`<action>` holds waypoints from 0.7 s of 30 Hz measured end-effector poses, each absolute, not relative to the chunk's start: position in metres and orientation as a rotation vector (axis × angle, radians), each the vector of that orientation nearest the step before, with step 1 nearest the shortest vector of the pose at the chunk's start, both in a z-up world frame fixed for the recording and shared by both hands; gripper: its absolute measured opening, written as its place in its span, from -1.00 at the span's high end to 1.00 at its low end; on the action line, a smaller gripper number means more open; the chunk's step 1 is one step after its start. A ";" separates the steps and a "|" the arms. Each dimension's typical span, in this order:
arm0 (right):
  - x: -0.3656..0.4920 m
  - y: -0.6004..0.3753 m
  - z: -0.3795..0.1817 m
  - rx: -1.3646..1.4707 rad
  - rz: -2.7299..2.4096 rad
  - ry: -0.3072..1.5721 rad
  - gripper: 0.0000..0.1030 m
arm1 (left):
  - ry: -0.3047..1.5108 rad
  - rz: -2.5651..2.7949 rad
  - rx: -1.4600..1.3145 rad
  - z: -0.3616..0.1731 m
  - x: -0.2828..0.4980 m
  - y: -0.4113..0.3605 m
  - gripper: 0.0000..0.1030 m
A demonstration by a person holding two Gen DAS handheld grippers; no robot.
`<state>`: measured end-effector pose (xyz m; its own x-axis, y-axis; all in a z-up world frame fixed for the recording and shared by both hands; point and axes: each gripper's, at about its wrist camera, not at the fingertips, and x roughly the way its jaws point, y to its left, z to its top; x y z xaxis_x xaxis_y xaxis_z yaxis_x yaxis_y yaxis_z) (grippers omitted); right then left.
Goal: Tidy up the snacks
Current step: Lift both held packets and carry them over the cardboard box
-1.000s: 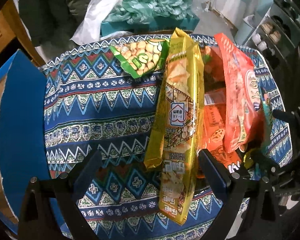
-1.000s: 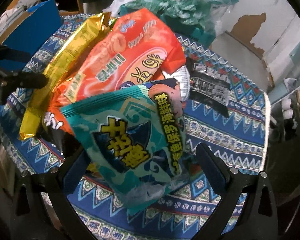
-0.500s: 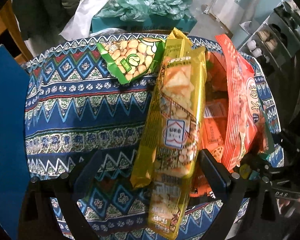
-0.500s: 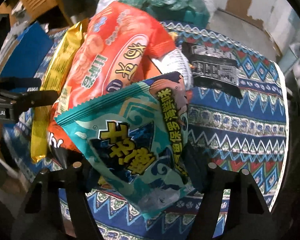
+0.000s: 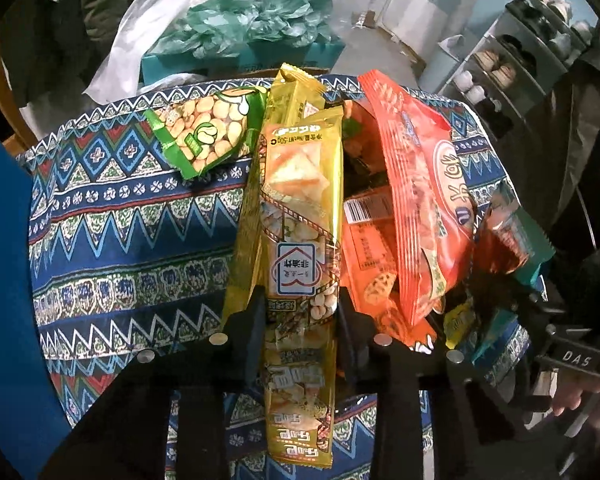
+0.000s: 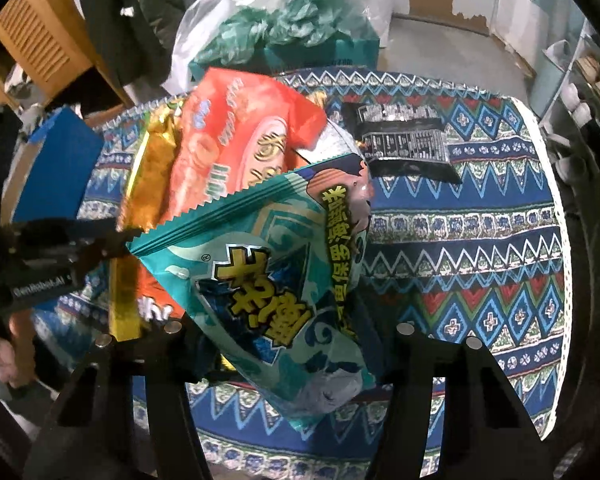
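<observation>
My left gripper (image 5: 300, 320) is shut on a long yellow snack pack (image 5: 300, 216) that lies across the patterned tablecloth (image 5: 112, 216). Right of it lie an orange pack (image 5: 370, 248) and a big red-orange bag (image 5: 424, 200). A green bean bag (image 5: 204, 132) lies at the far left. My right gripper (image 6: 288, 344) is shut on a teal seafood snack bag (image 6: 268, 280) and holds it up over the pile. The red-orange bag (image 6: 236, 136) and the yellow pack (image 6: 148, 184) show behind it. A black packet (image 6: 404, 144) lies further back on the cloth.
A blue box (image 5: 8, 280) stands at the table's left edge. Beyond the table are a teal box with crumpled green bags (image 5: 252, 36) and a white plastic bag (image 5: 148, 32). A shelf with shoes (image 5: 520, 60) stands at the right.
My left gripper's jaws have closed in on the yellow pack. My right gripper's jaws have narrowed onto the teal bag, which stays raised.
</observation>
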<state>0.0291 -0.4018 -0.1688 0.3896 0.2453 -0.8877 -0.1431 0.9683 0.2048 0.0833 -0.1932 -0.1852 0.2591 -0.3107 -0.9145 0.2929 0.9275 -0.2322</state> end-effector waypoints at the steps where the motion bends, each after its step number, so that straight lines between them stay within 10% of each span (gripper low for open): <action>1: 0.027 -0.402 -0.166 0.099 0.249 1.138 -0.11 | 1.245 -0.412 -0.021 -0.184 0.082 -0.191 0.37; 21: 0.022 -0.359 -0.115 0.086 0.265 0.999 -0.10 | 1.131 -0.355 -0.031 -0.132 0.053 -0.148 0.39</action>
<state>0.0220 -0.3592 -0.1154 0.5119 0.2590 -0.8191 -0.1803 0.9646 0.1923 0.0532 -0.1481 -0.1319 0.3764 -0.2929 -0.8789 0.2618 0.9437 -0.2023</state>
